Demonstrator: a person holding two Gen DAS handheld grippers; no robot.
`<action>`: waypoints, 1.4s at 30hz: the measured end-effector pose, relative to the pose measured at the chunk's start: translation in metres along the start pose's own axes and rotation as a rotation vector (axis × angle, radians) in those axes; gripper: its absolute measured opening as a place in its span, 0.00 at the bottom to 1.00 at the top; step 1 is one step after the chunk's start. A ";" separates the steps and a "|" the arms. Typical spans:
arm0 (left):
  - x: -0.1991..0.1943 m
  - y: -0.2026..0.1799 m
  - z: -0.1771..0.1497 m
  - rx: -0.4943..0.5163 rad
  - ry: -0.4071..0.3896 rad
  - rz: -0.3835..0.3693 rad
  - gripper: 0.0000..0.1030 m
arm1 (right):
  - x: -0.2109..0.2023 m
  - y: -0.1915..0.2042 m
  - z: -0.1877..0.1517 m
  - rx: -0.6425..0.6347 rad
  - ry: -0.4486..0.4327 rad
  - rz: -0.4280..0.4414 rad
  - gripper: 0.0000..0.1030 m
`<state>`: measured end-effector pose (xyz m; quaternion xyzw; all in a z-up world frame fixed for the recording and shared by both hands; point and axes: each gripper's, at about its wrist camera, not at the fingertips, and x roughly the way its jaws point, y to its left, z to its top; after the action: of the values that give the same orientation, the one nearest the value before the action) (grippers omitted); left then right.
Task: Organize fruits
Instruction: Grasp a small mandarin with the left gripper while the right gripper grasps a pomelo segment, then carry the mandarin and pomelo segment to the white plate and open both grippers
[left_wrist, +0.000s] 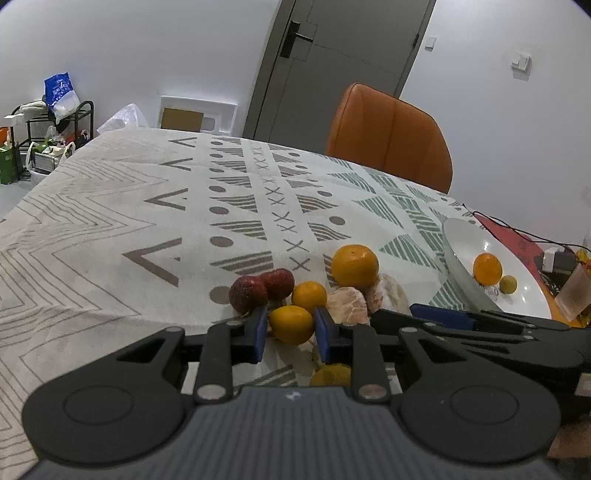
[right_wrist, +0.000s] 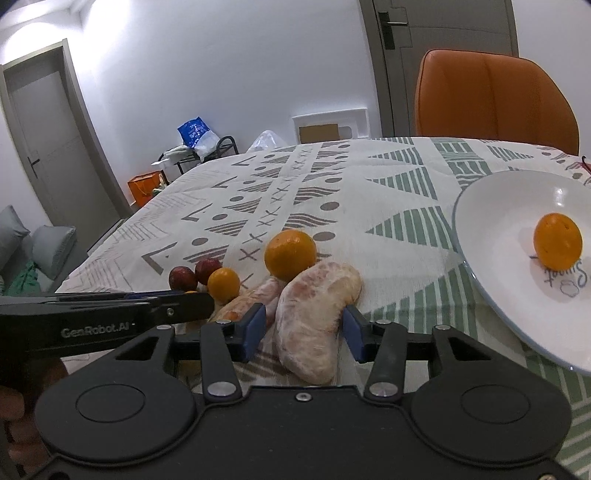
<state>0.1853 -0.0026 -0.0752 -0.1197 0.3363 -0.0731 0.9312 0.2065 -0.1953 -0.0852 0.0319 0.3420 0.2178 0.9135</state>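
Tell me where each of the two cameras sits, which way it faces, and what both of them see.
Left wrist: sits on the left gripper, looking across the patterned table; its blue fingers flank a small orange; the right gripper enters from the right.
Right wrist: sits on the right gripper, facing the same way; its fingers flank a peeled pomelo wedge; the left gripper enters from the left.
Shared: big orange, white plate holding an orange, orange chair.
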 end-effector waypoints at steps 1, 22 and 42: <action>-0.001 0.000 0.000 0.000 -0.002 0.002 0.25 | 0.001 0.000 0.001 -0.001 0.000 -0.001 0.46; -0.022 -0.013 0.003 0.010 -0.056 -0.005 0.25 | -0.018 -0.005 -0.004 0.026 -0.016 -0.027 0.36; -0.034 -0.049 0.004 0.064 -0.090 -0.029 0.25 | -0.066 -0.025 -0.006 0.061 -0.122 -0.042 0.36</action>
<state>0.1593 -0.0413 -0.0380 -0.0978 0.2900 -0.0921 0.9476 0.1675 -0.2457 -0.0550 0.0659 0.2927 0.1855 0.9357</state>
